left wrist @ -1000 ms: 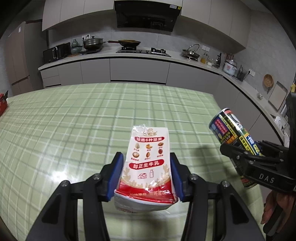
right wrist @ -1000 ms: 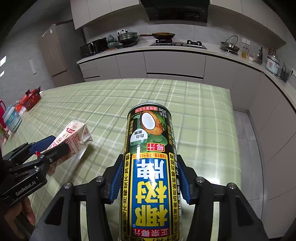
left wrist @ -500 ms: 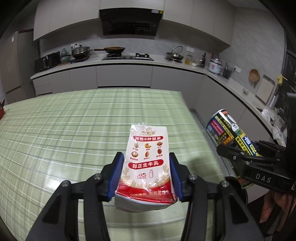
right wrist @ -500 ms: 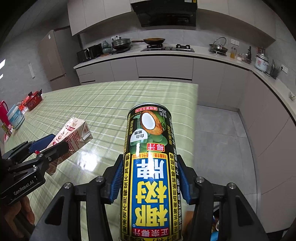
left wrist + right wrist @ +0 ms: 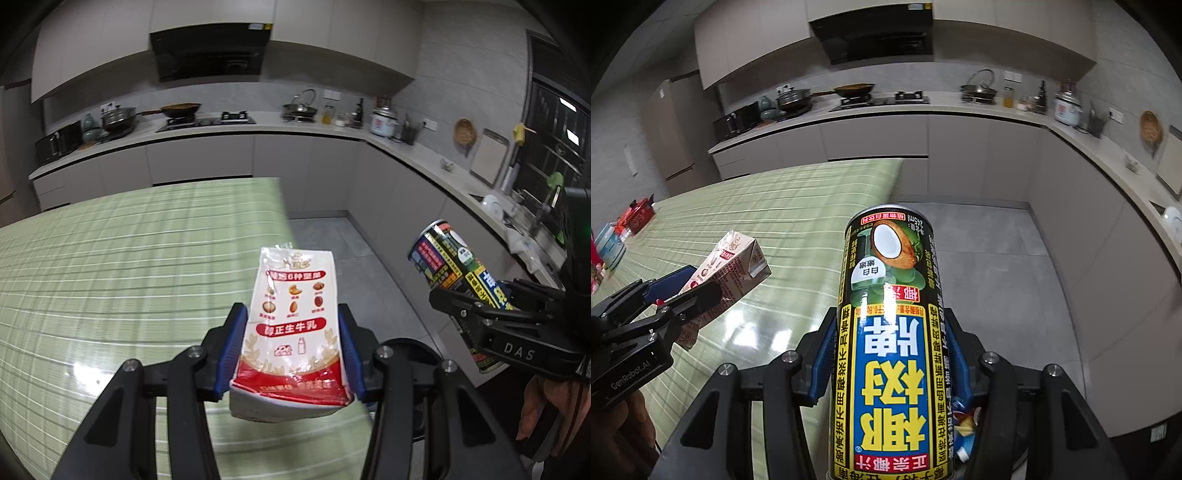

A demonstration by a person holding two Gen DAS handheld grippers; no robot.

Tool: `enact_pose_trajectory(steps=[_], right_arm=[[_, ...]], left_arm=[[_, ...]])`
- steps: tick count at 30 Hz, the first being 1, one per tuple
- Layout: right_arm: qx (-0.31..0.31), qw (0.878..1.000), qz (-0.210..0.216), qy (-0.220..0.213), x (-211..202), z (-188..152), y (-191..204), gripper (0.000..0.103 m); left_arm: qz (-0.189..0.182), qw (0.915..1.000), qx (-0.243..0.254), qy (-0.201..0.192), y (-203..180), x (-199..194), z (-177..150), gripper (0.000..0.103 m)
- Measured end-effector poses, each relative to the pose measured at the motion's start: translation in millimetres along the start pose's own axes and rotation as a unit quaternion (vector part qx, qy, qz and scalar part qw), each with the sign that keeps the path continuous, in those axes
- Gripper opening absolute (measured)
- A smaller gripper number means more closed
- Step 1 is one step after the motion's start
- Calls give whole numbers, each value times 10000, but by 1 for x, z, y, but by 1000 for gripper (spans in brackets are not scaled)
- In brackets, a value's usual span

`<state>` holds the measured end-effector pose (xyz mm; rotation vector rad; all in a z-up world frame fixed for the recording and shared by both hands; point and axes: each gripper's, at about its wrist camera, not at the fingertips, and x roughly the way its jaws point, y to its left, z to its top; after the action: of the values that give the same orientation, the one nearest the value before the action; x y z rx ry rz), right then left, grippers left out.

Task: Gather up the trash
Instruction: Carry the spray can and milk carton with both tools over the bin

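Both items are in hand and clear of the green-checked counter, carried past its right-hand edge over the grey floor.

- Left gripper: its blue pads are closed against the 2 narrow sides of the milk carton, which lies with its crimped top pointing forward. The base looks dented – judged a soft, empty pack, so no extra squeeze is needed.
- Right gripper: closed on the lower body of the coconut juice can, which points forward along the fingers, with its top end away from the camera.

Step in hand, as judged: transport to a trash container. In the right wrist view, colourful wrappers show low beside the can, with a dark rim at the bottom right – possibly a bin, though too little is visible to confirm.

Procedure: keep both grips firm until each item is directly above the opening. Release 1 item at a time – the grippers sit close together, so lead with the can and keep the carton clear of it.
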<state>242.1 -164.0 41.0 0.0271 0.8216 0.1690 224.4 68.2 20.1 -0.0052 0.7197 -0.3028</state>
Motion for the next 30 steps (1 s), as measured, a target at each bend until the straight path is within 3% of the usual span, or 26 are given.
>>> enact_pose_trajectory(steps=[17,30], right_arm=[[387,9987,-322,82,-54,-68,-120,55],[271,9987,-80,424,-24,-106,-162,55]], left_arm=[[-445,9982,320,249,-126,14,-39,49],[-341,9969,186,686,-178,45,-91,49]])
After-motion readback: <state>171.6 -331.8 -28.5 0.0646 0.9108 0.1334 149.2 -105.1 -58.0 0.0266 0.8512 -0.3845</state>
